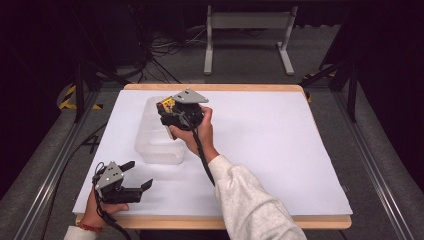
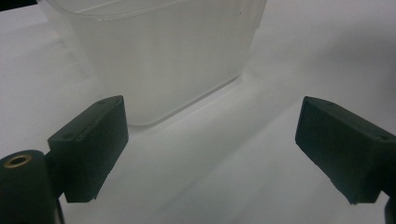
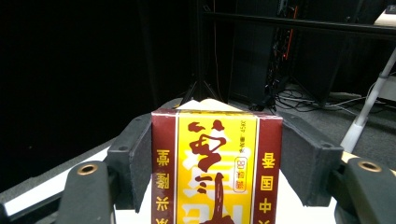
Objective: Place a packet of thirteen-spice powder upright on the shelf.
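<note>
White bench point(image 1: 280, 150) – right gripper point(image 1: 172, 111) pinching carton point(image 3: 216, 168) over tub point(image 1: 155, 145), apparently to drop in; left gripper point(image 1: 137, 175) spread, idle lower left.

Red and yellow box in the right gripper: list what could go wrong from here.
1. The red and yellow box is pinched only at its sides by the right gripper, so it might slip or crush.
2. It hangs over the translucent bin, whose rim it could clip.
3. The left gripper stands open and apart, so the bin could slide if bumped.
</note>
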Available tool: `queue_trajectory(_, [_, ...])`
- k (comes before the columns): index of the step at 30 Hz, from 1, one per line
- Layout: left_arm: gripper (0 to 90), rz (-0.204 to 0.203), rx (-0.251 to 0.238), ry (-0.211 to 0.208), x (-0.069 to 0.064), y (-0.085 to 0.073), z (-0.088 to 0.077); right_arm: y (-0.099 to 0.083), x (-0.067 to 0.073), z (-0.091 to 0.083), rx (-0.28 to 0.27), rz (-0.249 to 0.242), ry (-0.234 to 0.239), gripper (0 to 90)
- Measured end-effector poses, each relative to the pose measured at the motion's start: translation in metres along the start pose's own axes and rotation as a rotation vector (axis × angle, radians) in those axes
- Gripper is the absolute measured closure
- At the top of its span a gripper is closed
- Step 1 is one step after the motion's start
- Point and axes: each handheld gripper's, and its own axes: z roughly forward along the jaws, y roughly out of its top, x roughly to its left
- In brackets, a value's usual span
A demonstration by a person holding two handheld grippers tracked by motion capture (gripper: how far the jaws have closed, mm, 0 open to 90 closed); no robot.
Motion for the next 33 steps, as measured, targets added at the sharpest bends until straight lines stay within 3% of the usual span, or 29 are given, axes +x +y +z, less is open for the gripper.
queue_trajectory(10, [10.2,-0.007,-0.014,-0.005,0.002,-0.004,-0.006,0.004,0.01,0.042,0.011,0.031,-0.036,33.2])
queue_trajectory(17, [10.2,-0.012,-0.018,-0.014,0.002,-0.004,-0.007,-0.006,0.005,0.064,0.03,0.074,-0.077,33.2])
queue_trajectory(21, [10.2,-0.009,-0.015,-0.015,0.002,-0.004,-0.006,-0.007,0.001,0.067,0.02,0.079,-0.107,33.2])
queue_trajectory(22, [10.2,-0.009,-0.021,-0.017,0.003,-0.004,-0.006,-0.008,-0.002,0.068,0.013,0.105,-0.121,33.2])
queue_trajectory(29, [10.2,-0.006,-0.021,-0.022,0.003,-0.004,-0.006,-0.019,-0.005,0.068,0.019,0.128,-0.139,33.0])
queue_trajectory(33, [10.2,-0.008,-0.018,-0.02,0.003,-0.004,-0.006,-0.023,-0.005,0.06,0.005,0.149,-0.125,32.4])
